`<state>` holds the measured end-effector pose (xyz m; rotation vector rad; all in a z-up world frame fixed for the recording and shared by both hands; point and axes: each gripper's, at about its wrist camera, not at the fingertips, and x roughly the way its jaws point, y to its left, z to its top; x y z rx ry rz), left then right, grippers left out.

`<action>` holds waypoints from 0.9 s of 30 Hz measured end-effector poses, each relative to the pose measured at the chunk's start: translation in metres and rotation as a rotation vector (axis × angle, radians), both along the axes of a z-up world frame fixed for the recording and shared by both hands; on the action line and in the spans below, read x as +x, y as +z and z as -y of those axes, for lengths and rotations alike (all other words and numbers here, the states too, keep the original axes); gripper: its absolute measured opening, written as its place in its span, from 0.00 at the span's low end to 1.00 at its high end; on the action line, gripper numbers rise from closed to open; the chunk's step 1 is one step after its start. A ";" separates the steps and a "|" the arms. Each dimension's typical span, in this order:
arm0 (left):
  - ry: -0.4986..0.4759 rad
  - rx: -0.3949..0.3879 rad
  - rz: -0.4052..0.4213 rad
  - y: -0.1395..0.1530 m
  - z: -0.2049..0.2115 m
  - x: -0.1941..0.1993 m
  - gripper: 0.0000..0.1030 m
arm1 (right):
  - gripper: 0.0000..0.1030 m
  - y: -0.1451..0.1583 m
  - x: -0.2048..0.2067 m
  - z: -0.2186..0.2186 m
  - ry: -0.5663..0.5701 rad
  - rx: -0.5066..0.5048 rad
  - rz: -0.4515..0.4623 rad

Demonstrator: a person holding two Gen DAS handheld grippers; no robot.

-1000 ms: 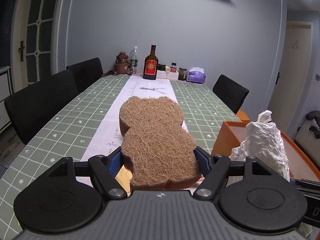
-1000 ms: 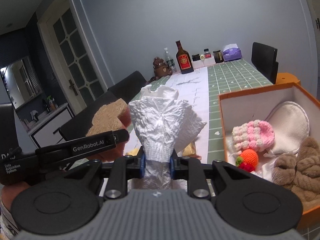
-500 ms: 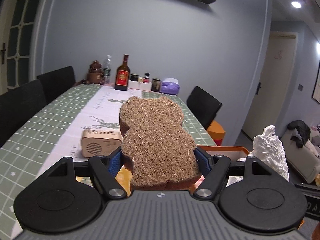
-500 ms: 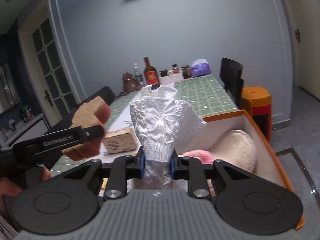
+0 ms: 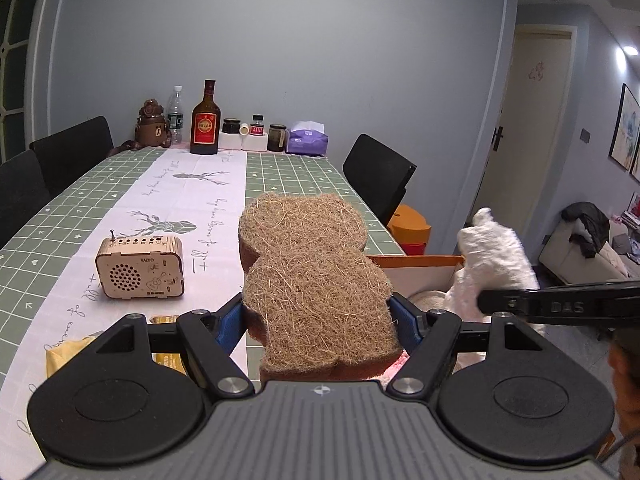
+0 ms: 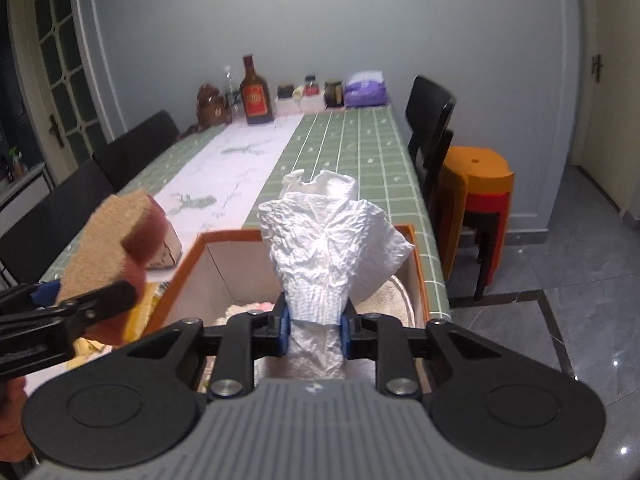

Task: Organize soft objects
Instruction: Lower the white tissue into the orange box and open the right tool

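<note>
My left gripper [image 5: 318, 320] is shut on a bear-shaped brown fibre sponge [image 5: 312, 280], which stands upright between the blue pads and hides most of what lies behind. The right wrist view has the same sponge [image 6: 108, 256] at its left edge. My right gripper [image 6: 314, 326] is shut on a crumpled white paper towel [image 6: 328, 244], held above the orange-rimmed box [image 6: 180, 280]. The towel [image 5: 496, 264], blurred, appears at the right of the left wrist view, over the box's far wall [image 5: 416, 270]. A cream round pad [image 6: 384, 302] lies inside the box.
A small wooden radio [image 5: 140, 268] stands on the white runner of the green checked table [image 5: 304, 176]. Yellow packets [image 5: 64, 356] lie near my left gripper. Bottles and jars [image 5: 206, 120] line the far end. Black chairs [image 6: 430, 128] and stacked orange stools [image 6: 476, 184] flank the table's right side.
Both grippers have swung to the right with their loads. The radio has come into view on the left, and the towel now hangs over the box instead of beside it.
</note>
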<state>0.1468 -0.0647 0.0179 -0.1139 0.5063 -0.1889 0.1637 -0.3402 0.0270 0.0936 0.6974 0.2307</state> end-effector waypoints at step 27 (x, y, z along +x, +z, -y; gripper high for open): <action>0.024 0.011 -0.047 -0.008 -0.010 -0.001 0.82 | 0.26 -0.097 0.085 -0.049 0.070 -0.375 -0.351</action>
